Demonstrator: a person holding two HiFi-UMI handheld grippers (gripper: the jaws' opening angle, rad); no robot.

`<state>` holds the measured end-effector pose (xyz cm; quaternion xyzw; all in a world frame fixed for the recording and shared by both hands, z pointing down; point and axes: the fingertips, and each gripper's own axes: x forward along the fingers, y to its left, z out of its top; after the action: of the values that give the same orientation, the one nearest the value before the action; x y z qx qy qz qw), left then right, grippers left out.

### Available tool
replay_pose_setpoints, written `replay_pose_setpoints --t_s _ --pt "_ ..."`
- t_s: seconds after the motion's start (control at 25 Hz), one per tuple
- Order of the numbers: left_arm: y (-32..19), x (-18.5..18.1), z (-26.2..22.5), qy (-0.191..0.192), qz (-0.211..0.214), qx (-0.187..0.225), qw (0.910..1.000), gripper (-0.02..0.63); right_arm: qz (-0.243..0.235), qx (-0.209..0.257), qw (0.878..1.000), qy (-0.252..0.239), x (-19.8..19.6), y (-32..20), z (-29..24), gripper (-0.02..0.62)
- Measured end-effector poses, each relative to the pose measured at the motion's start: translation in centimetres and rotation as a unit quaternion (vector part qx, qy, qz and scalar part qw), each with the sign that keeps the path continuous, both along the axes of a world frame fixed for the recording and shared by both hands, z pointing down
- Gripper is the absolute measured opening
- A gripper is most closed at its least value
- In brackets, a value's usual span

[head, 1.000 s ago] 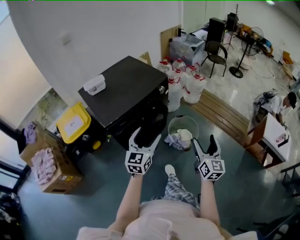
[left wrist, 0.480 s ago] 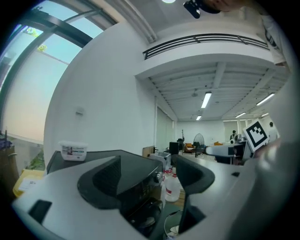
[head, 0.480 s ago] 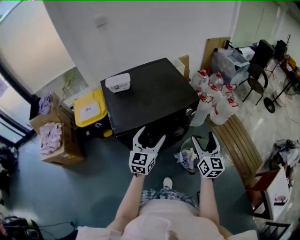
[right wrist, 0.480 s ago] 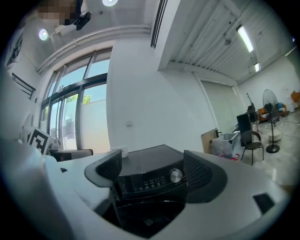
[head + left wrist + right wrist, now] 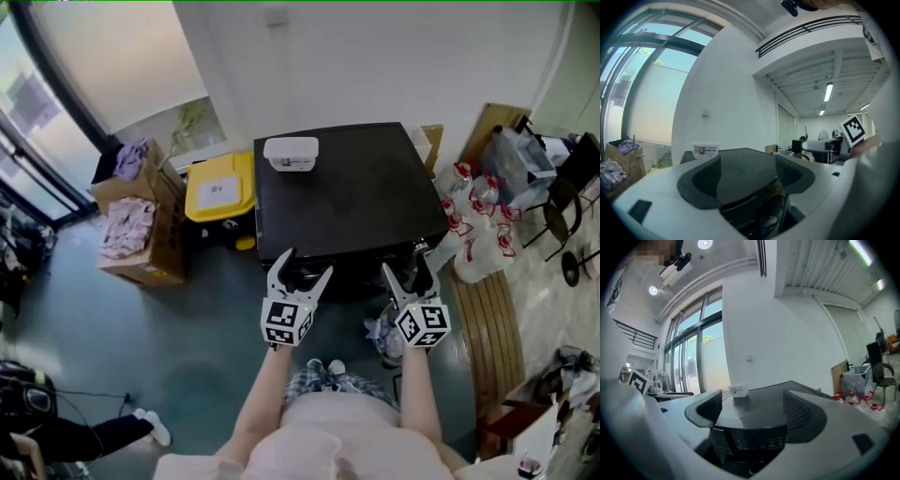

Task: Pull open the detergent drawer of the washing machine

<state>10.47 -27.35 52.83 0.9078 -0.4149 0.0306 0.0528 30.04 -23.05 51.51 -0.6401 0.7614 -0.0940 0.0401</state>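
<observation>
1. Left gripper (image 5: 302,270): jaws spread wide with nothing between them. It hangs just in front of the washing machine (image 5: 347,192), toward the left of its front face, and touches nothing.
2. Right gripper (image 5: 405,272): jaws wide apart too, and empty. It sits in front of the machine's front right corner, clear of the casing.
3. Through the gap of the right jaws, the right gripper view shows the control panel (image 5: 757,442), the dark band along the top of the machine's front. It is near but not in contact.
4. The detergent drawer should sit somewhere in that top front band, but I can't single it out in any view. From the head view nothing juts forward off the machine's front, so my read is that the drawer is shut.
5. Progress, as I judge it: the 2 grippers are lined up facing the machine, and that is all. No handle has been taken and no pull has begun. What's left is the whole job: find the drawer's lip, close 1 pair of jaws on it, and draw it straight out from the machine.
6. Further out, a white tub (image 5: 292,153) sits on the machine's top near its back edge. A yellow bin (image 5: 219,187) stands just beside the machine's left side, and a cardboard box (image 5: 141,234) is beyond that. A cluster of bottles (image 5: 473,230) stands off the machine's right side.
</observation>
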Motion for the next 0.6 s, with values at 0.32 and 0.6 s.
replay_pose_setpoints --t_s 0.32,0.6 --pt "-2.0 -4.4 1.6 -0.045 -0.046 -0.033 0.9974 0.354 -0.088 -0.022 0.996 0.002 -5.5 -5.2 0.4 0.403" --pt "-2.7 -4.4 3.8 -0.108 0.008 -0.076 0.9912 0.354 -0.195 -0.056 0.978 0.045 -10.8 -7.7 1.8 0.399"
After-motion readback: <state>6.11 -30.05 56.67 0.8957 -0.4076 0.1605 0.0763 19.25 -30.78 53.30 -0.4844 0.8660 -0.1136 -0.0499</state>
